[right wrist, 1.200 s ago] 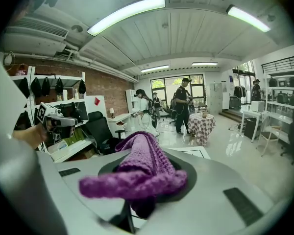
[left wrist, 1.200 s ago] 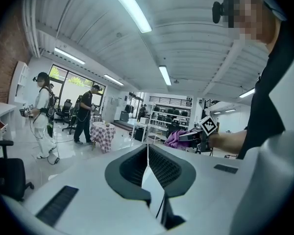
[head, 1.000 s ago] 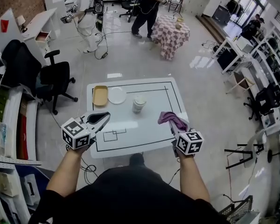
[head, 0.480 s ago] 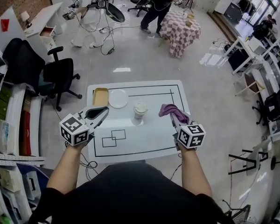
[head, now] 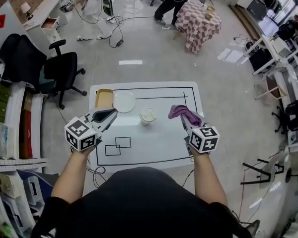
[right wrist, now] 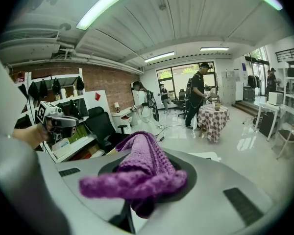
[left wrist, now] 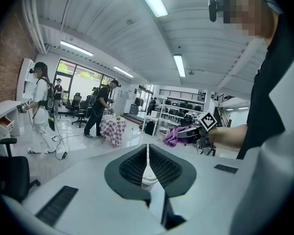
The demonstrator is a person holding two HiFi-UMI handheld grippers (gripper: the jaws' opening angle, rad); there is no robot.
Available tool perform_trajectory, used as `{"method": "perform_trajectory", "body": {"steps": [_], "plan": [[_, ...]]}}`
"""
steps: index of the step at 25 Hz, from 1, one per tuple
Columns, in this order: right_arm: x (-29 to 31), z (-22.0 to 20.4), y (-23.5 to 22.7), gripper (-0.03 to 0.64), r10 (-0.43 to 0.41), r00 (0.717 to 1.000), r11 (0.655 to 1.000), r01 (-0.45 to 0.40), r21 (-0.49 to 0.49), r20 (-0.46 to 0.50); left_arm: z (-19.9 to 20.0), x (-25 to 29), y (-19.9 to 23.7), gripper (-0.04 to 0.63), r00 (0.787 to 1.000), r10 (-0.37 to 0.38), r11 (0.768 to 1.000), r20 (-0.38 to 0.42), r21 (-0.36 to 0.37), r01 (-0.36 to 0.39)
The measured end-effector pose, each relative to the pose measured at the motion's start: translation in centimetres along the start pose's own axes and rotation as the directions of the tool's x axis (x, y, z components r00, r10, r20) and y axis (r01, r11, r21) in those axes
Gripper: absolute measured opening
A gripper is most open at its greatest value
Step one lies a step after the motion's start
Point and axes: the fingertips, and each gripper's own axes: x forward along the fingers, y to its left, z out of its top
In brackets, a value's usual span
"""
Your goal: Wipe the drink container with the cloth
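Two claws over the counter (head: 154, 148): left claw (head: 111, 114) pressed together, empty; right claw (head: 185, 124) pinching purple knit cloth (head: 181, 113). White drink container (head: 148, 116) stands upright between them, touching neither, bare counter around it; plate (head: 124, 101) just beyond left claw.

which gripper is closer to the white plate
Left. The left gripper is close by the near-left edge of the white plate; the right gripper, holding the purple cloth, is off to the plate's right, past the cup.
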Motion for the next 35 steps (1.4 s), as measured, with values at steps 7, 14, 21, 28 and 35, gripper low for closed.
{"method": "perform_trajectory", "body": {"steps": [7, 14, 21, 28, 35], "plan": [[3.5, -1.0, -1.2, 0.078, 0.036, 0.998, 0.999, -0.036, 0.006, -0.046, -2.6, 3.7, 2.4, 0.028, 0.998, -0.002, 1.000, -0.068, 0.002, 0.003], [7.4, -2.1, -1.0, 0.078, 0.104, 0.990, 0.995, -0.103, 0.017, -0.096, -7.2, 8.7, 2.2, 0.093, 0.979, -0.072, 0.997, -0.191, -0.005, 0.072], [11.1, -3.5, 1.7, 0.078, 0.235, 0.963, 0.972, -0.234, 0.022, -0.132, -12.0, 13.4, 2.2, 0.193, 0.965, -0.084, 0.995, -0.249, 0.031, 0.095], [13.6, -4.5, 5.2, 0.078, 0.374, 0.913, 0.927, -0.369, 0.065, -0.163, -15.2, 17.2, 2.0, 0.335, 0.951, -0.083, 0.990, -0.299, 0.088, 0.114], [15.4, -6.7, 9.2, 0.077, 0.475, 0.841, 0.875, -0.482, 0.040, -0.259, -16.7, 20.4, 1.0, 0.407, 0.939, -0.070, 0.956, -0.336, 0.246, 0.159]]}}
